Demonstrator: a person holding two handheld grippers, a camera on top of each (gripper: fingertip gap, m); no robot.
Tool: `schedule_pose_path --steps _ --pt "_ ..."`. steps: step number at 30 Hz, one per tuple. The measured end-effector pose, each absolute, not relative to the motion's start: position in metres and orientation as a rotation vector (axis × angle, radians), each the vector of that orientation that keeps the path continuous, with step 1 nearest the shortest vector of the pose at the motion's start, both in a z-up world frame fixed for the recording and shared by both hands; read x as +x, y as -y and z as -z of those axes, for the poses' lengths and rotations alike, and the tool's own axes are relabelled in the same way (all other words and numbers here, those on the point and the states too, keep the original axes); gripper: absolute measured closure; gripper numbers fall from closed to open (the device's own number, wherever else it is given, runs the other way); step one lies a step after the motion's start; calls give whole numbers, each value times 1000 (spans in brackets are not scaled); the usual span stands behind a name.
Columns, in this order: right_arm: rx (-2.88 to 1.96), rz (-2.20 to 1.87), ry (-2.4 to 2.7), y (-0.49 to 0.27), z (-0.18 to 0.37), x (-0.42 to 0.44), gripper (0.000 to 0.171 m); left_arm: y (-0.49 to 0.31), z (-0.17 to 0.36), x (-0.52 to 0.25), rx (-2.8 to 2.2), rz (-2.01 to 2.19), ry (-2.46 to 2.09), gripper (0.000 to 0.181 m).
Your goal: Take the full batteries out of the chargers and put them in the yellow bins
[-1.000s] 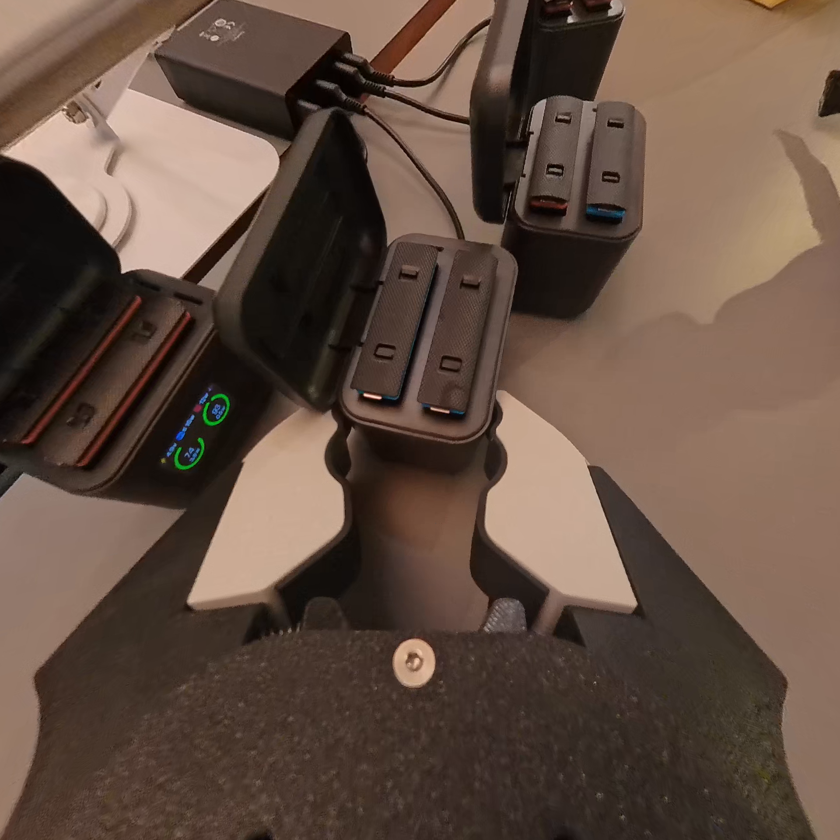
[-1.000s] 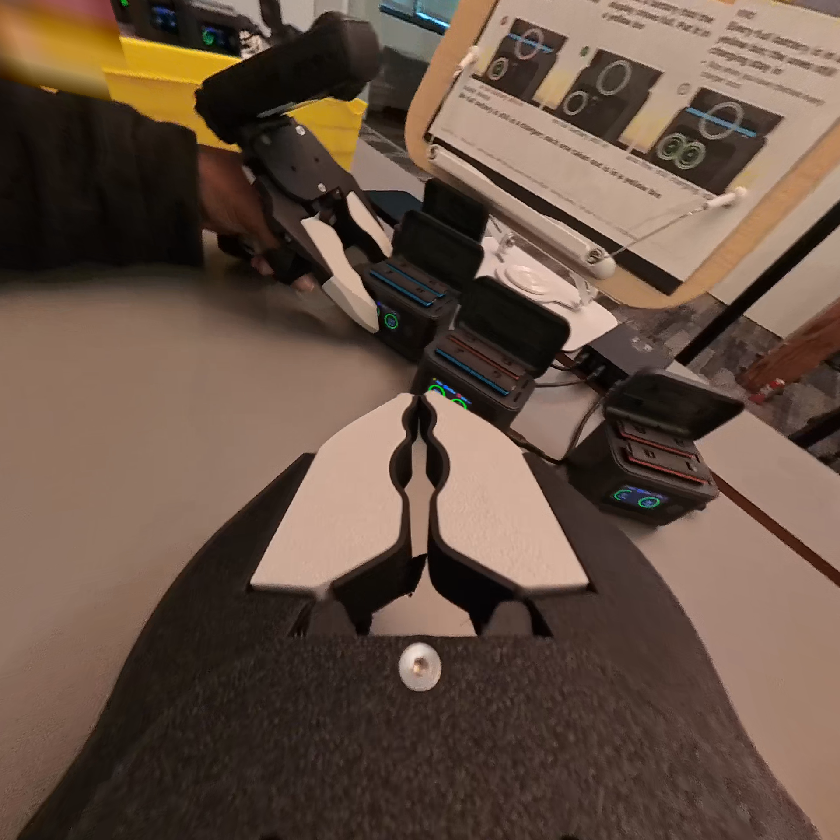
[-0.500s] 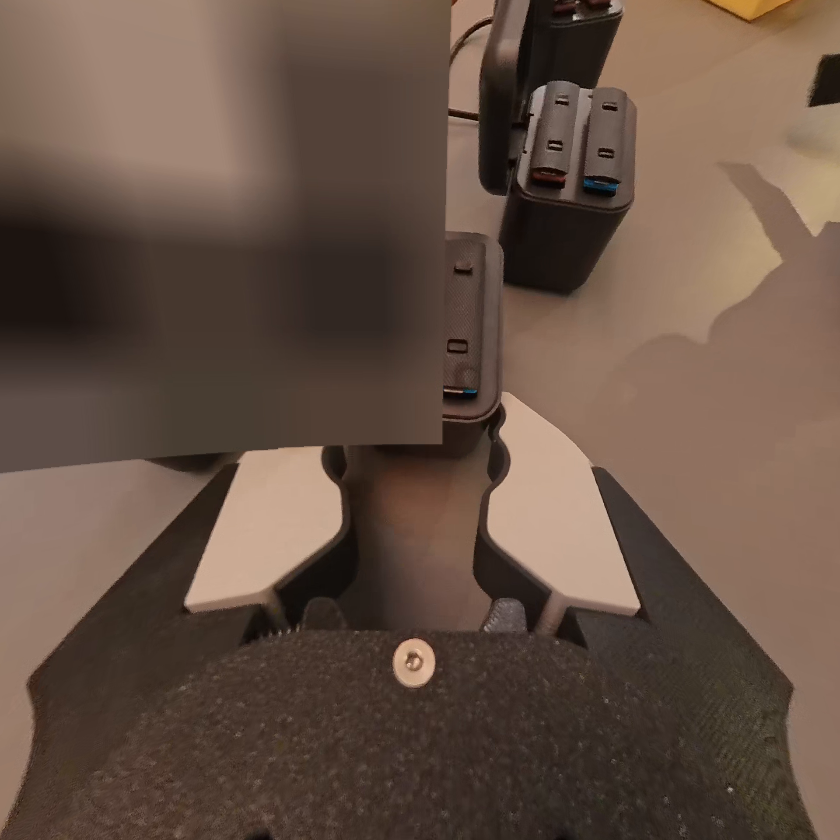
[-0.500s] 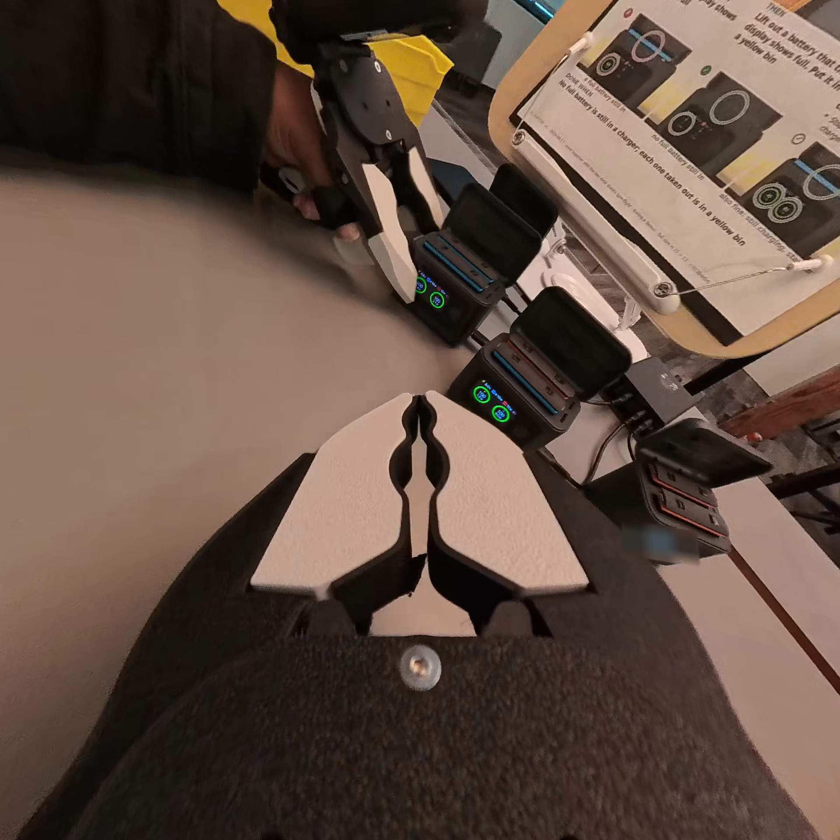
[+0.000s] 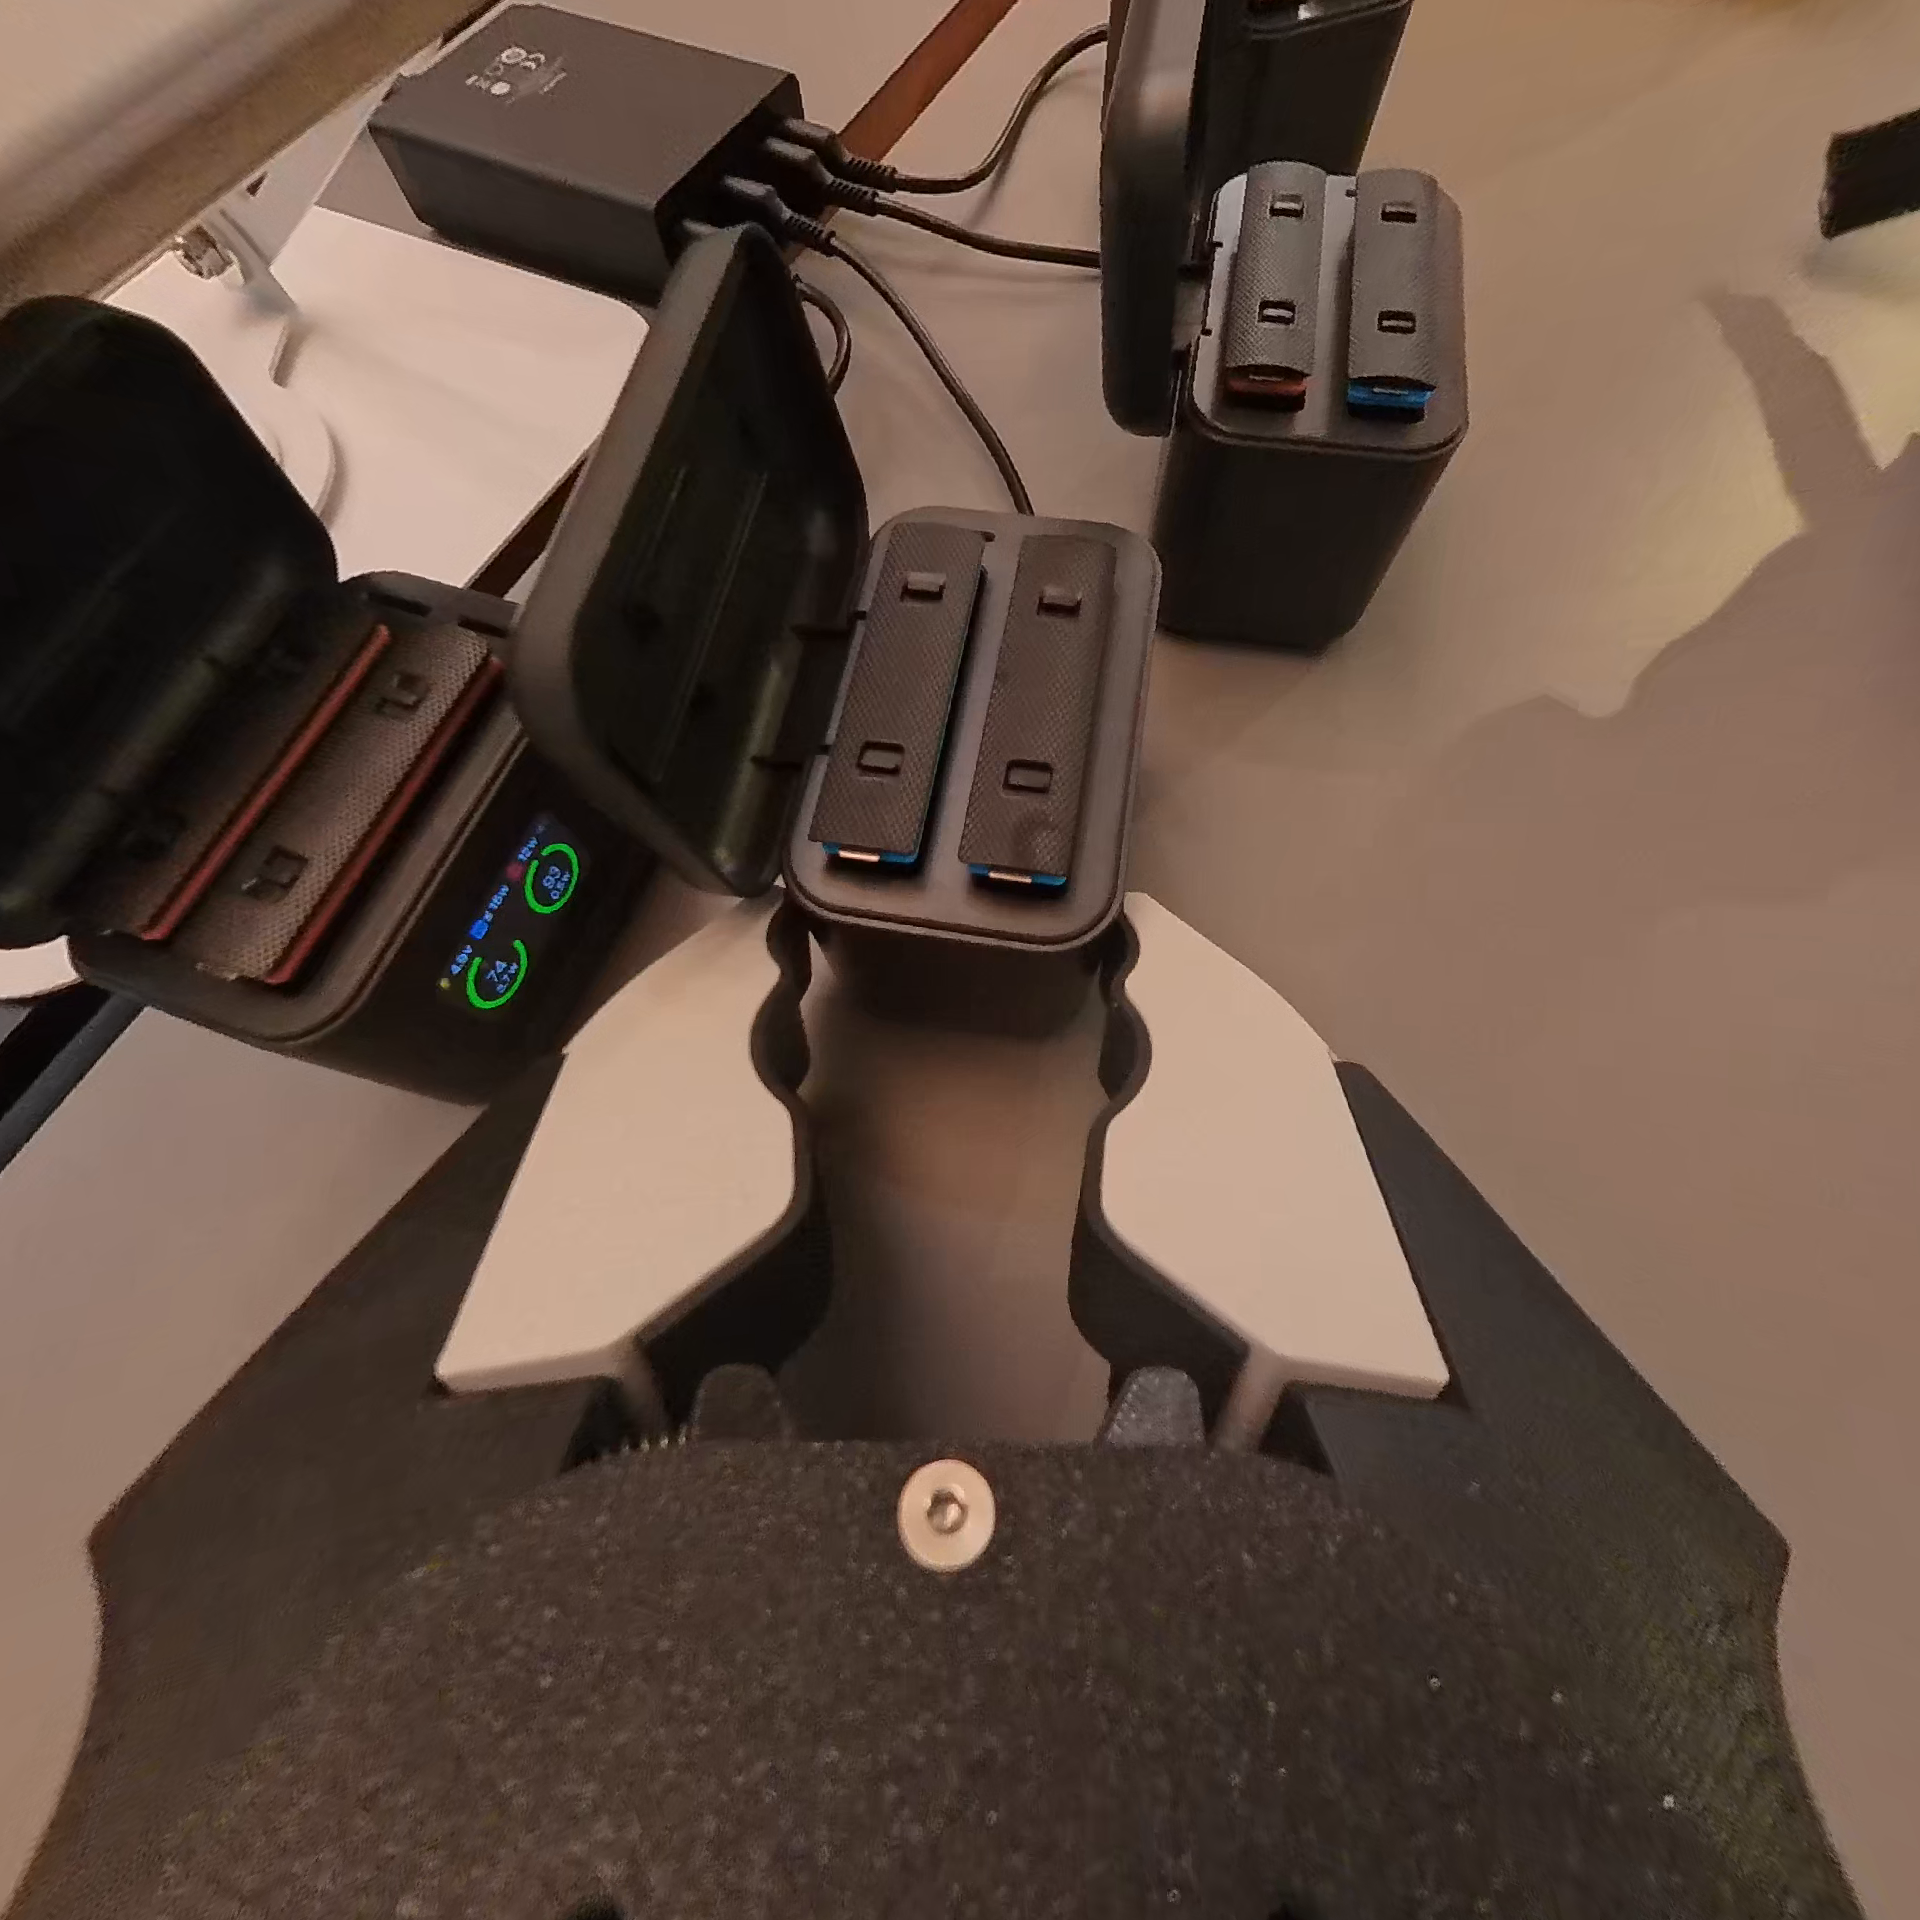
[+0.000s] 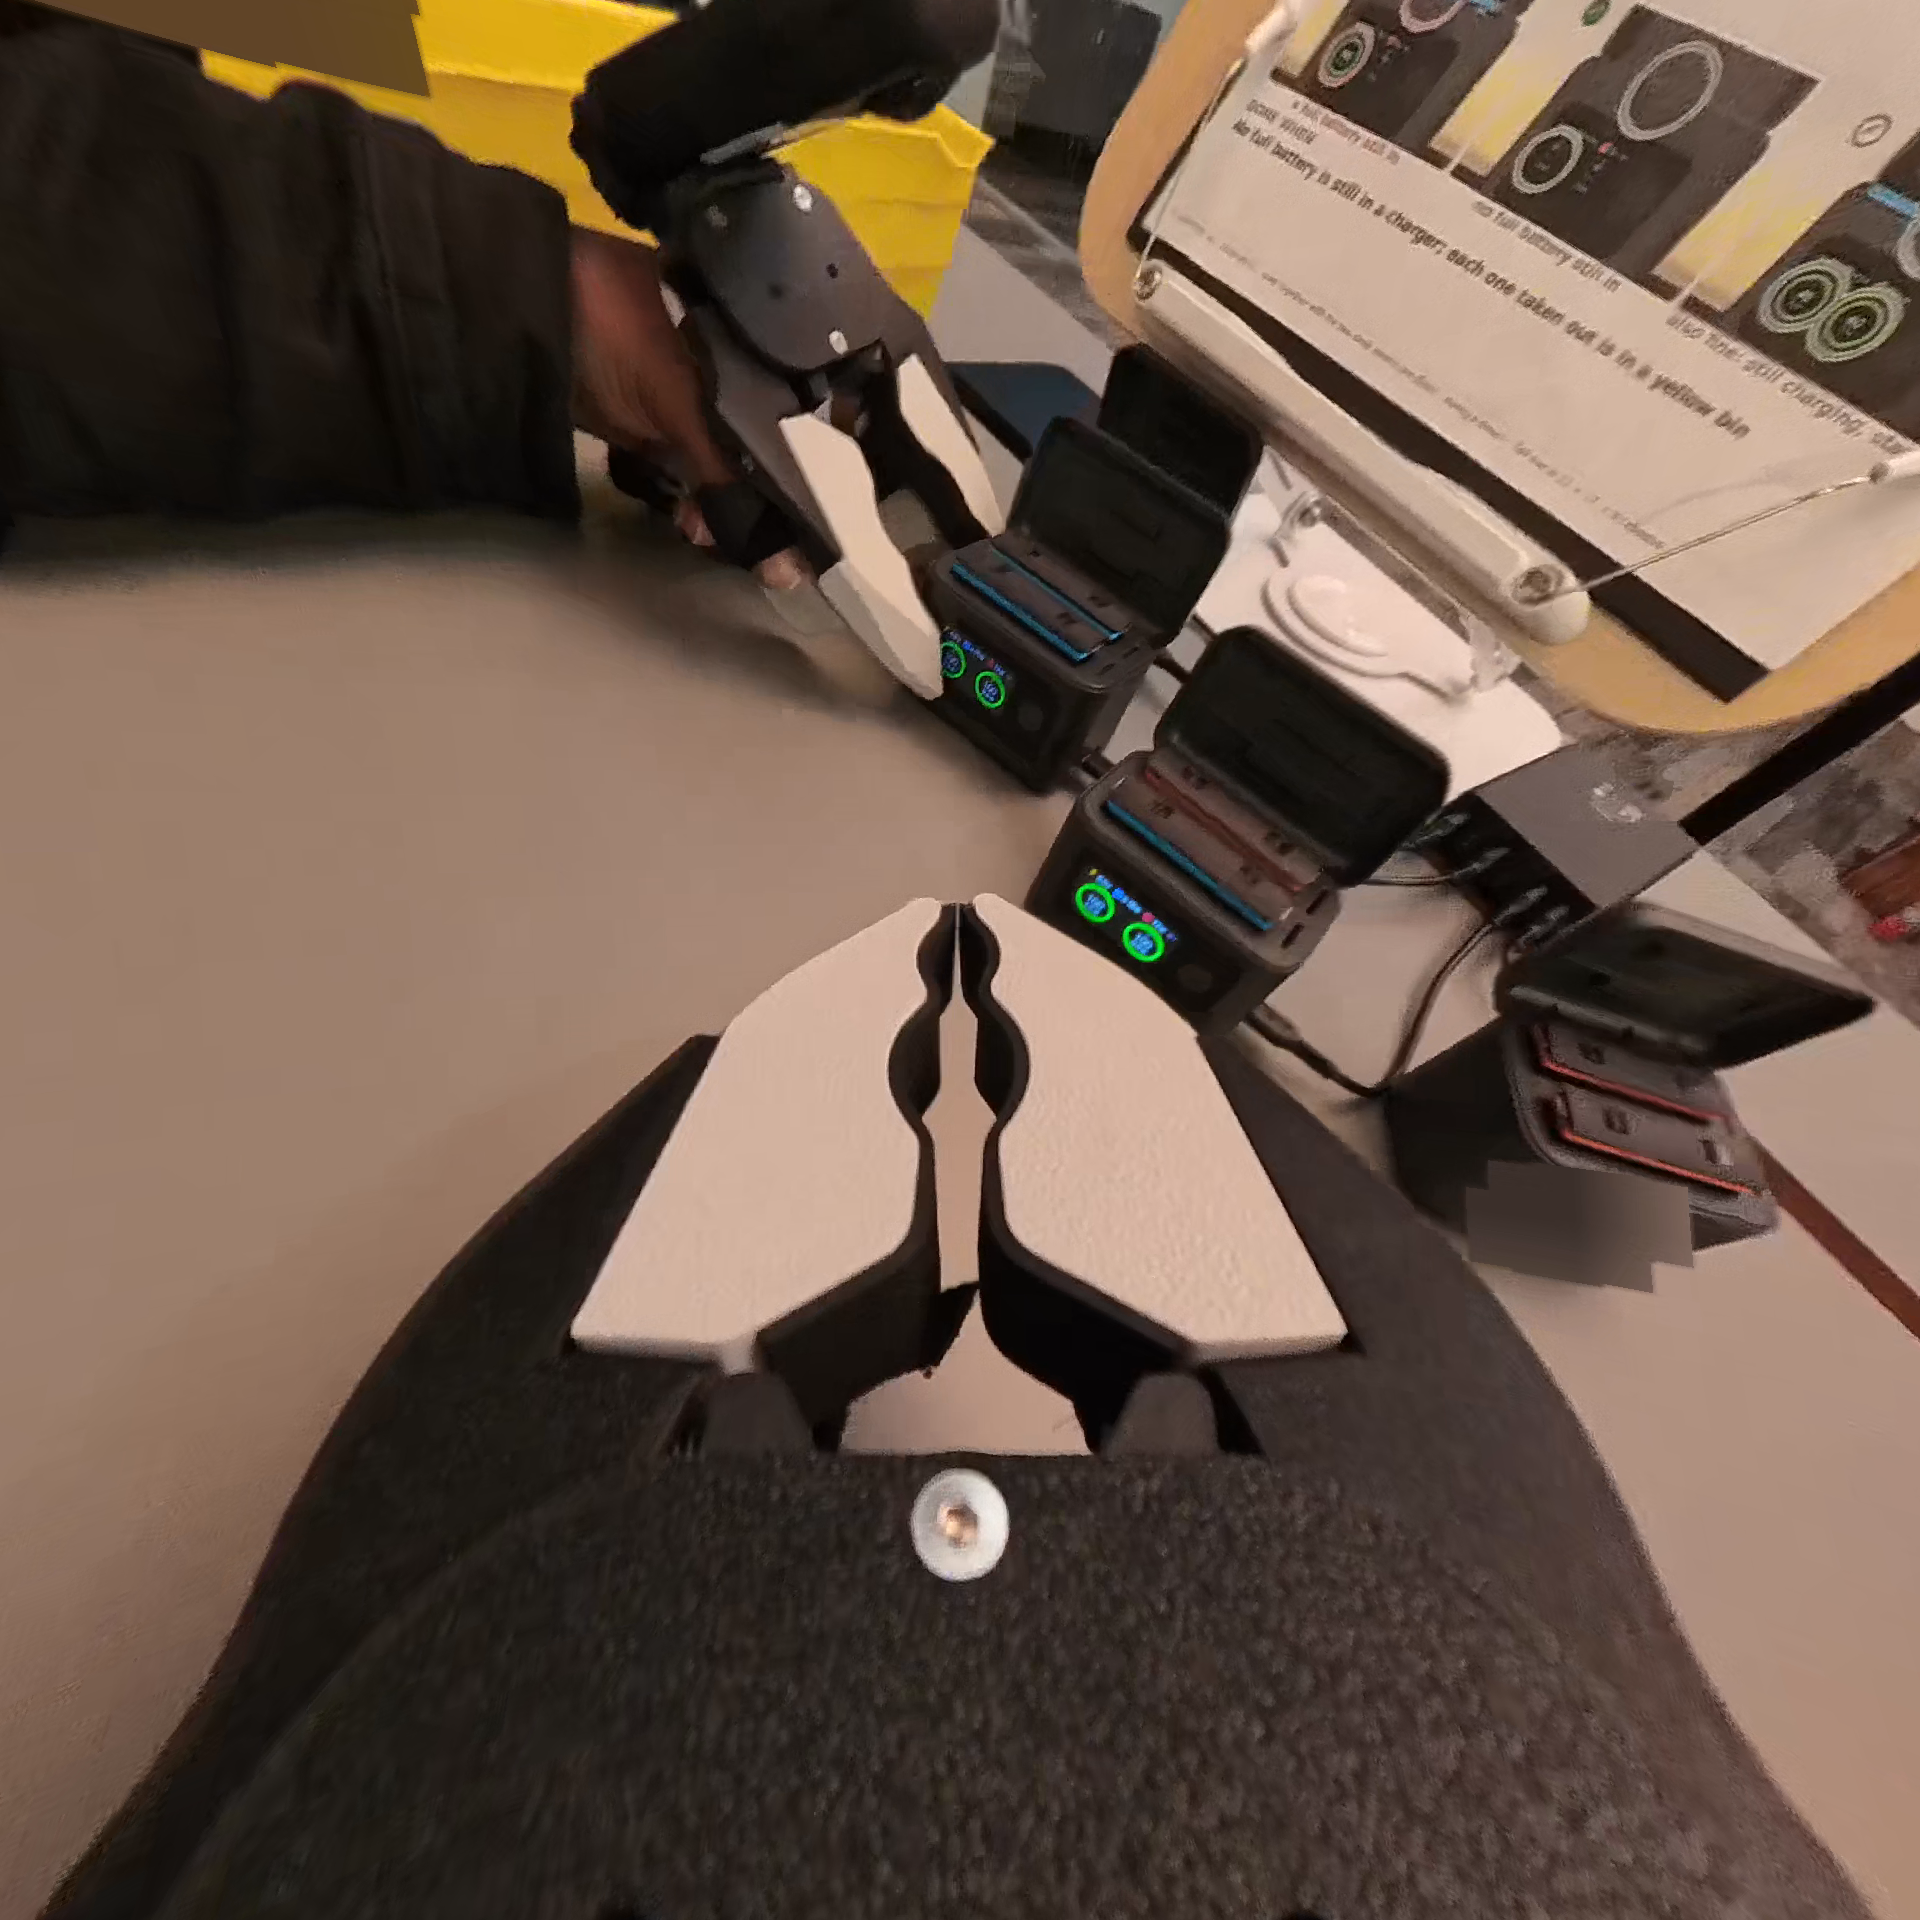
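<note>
In the left wrist view, my left gripper [image 5: 951, 935] is open, with its white fingers [image 5: 665, 1143] on either side of the front of a black charger [image 5: 1127, 727] whose lid is up. Two blue-edged batteries [image 5: 883, 717] sit side by side in it. This charger [image 6: 1049, 665] also shows in the right wrist view with two green rings on its display, and the left gripper [image 6: 935, 561] is at its front. My right gripper [image 6: 956, 914] is shut and empty, above the bare table. Yellow bins [image 6: 894, 177] stand at the back.
More open chargers stand around: one with red-edged batteries and green rings [image 5: 312, 831], one with a red and a blue battery [image 5: 1320, 416], and two more [image 6: 1195, 914] [image 6: 1621, 1101]. A black power hub [image 5: 592, 125] with cables and an instruction board [image 6: 1558, 260] stand behind. A person's sleeve [image 6: 260, 312] is at left. There is about 20 cm between the tips of the two grippers.
My right gripper has swung closer to the row of chargers, still shut. My left gripper has stayed at the front of the same charger.
</note>
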State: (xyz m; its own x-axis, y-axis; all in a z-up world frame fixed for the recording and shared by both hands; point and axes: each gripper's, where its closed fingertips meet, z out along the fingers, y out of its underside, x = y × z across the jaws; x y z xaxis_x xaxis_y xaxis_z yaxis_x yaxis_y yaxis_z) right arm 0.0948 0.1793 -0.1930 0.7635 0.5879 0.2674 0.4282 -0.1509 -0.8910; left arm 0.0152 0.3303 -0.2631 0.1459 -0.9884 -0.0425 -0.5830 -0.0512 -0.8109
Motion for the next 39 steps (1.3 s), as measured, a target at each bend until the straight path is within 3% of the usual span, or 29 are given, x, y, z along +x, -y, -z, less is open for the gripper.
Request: schedule_pose_path --steps 4,8,20,39 --pt "-1826 -226 897 -199 170 91 160 -330 263 15 -1708 747 -1528 127" --pt "-1834 -190 1176 -235 154 64 160 -331 263 16 -1698 753 -1539 127" --pt "-1926 31 1918 -313 213 27 153 -331 263 16 -1697 755 -1542 127" --pt "-2046 -17 2090 -320 228 24 157 -330 262 15 -1699 762 -1542 127"
